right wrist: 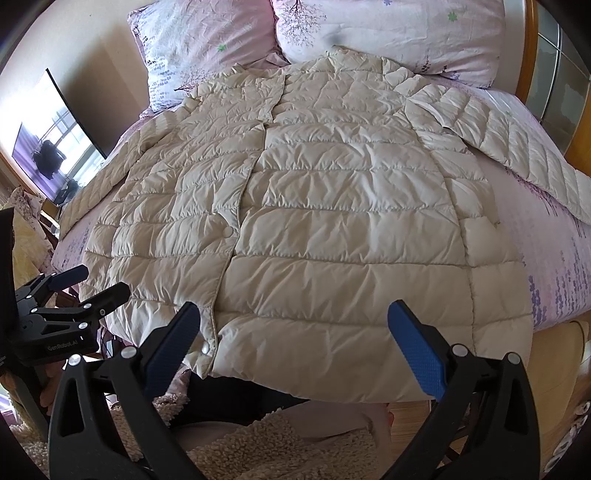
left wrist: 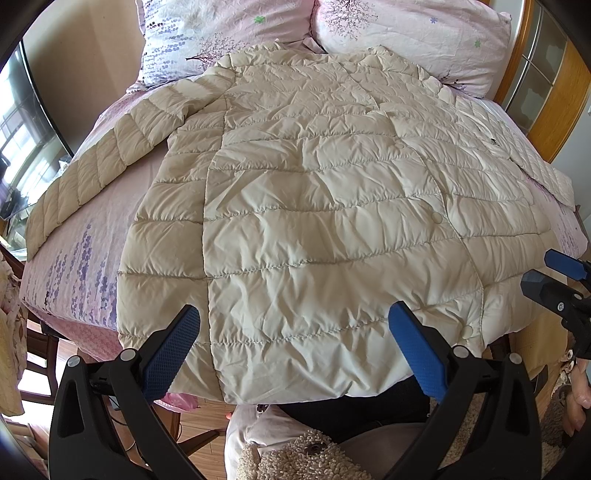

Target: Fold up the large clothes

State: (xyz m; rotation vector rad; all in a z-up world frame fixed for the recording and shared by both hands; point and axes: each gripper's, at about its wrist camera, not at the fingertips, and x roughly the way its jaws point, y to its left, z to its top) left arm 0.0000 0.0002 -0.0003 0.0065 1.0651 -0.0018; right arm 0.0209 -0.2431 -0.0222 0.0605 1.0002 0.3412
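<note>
A cream quilted puffer coat [left wrist: 314, 192] lies spread flat, front up, on a pink bed, collar towards the pillows and hem hanging over the near edge; it also shows in the right wrist view [right wrist: 332, 206]. Both sleeves are stretched out sideways [left wrist: 92, 173] [right wrist: 517, 147]. My left gripper [left wrist: 293, 343] is open and empty, just above the hem left of the snap placket. My right gripper [right wrist: 295, 343] is open and empty above the hem right of the placket. Each gripper shows at the edge of the other's view [left wrist: 554, 277] [right wrist: 74, 291].
Two flowered pillows [left wrist: 258, 29] [right wrist: 369, 29] lie at the head of the bed. A wooden headboard [left wrist: 546, 103] stands at the right. A dark TV screen [right wrist: 66, 147] hangs on the left wall. A bedsheet [left wrist: 74, 266] covers the bed; wooden floor and a shaggy rug [right wrist: 277, 443] lie below.
</note>
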